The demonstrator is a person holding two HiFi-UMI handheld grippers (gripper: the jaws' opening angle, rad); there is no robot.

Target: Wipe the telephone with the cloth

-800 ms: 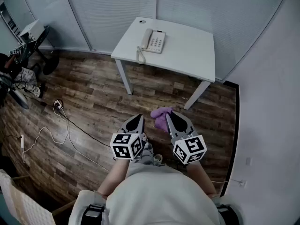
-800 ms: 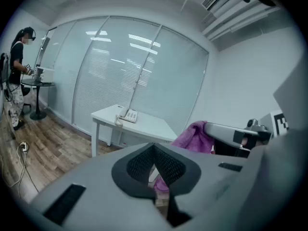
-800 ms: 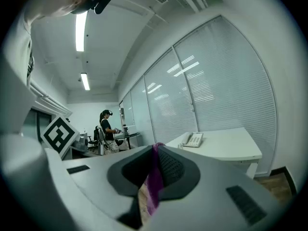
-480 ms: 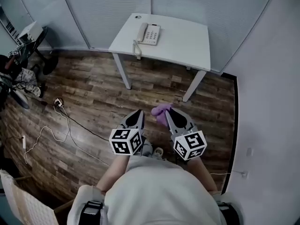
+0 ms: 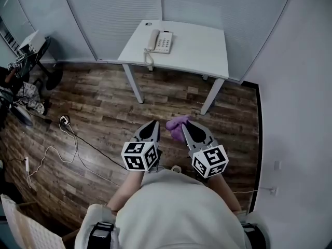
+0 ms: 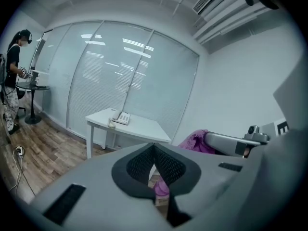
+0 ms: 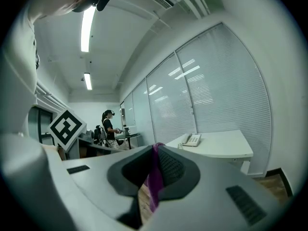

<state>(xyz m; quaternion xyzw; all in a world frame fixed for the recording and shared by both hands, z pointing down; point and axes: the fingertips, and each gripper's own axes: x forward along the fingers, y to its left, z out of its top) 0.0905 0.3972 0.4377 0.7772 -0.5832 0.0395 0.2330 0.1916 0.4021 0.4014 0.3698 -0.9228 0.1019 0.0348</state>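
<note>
The white telephone [image 5: 160,41] lies on the left part of a white table [image 5: 197,53] by the glass wall, some way ahead of me. It also shows small in the left gripper view, telephone [image 6: 121,118], and in the right gripper view, telephone [image 7: 193,139]. My right gripper [image 5: 184,124] is shut on a purple cloth [image 5: 177,125], which bunches out at its tip; a purple strip of cloth [image 7: 154,177] is pinched between the jaws. My left gripper [image 5: 154,123] is held beside it, shut, with nothing gripped. Both are held over the wood floor, far short of the table.
Cables [image 5: 78,149] and a floor socket [image 5: 64,120] lie on the wood floor at left. A round side table and gear [image 5: 28,56] stand at far left, where another person [image 6: 11,81] is working. A plain wall [image 5: 295,113] runs along the right.
The table and telephone have shifted a little to the left in the head view. Both grippers keep their pose, and the cloth stays in the right one.
</note>
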